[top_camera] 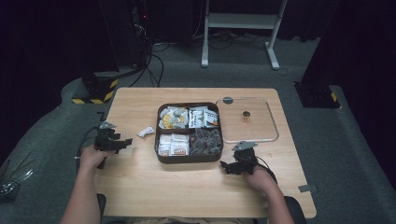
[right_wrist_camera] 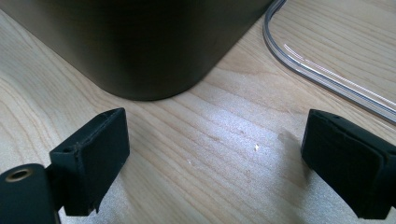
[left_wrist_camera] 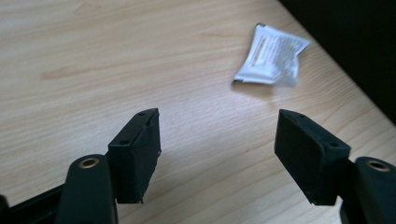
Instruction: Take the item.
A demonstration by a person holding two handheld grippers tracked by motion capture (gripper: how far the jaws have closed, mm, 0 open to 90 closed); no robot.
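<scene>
Left gripper (left_wrist_camera: pixel 217 135) stood wide and empty, the loose white sachet (left_wrist_camera: pixel 271 56) lying flat at its 1 o'clock near the table (top_camera: pixel 140 186) edge; right gripper (right_wrist_camera: pixel 215 154) also wide by the brown box (right_wrist_camera: pixel 140 46); risk judged: jaws skidding the thin sachet off the edge.

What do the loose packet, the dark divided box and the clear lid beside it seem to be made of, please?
Packet: thin glossy film, crinkled and printed. Box: probably matte dark plastic, smooth with rounded corners. Lid: clear plastic or acrylic, see-through with a glinting rim.
</scene>
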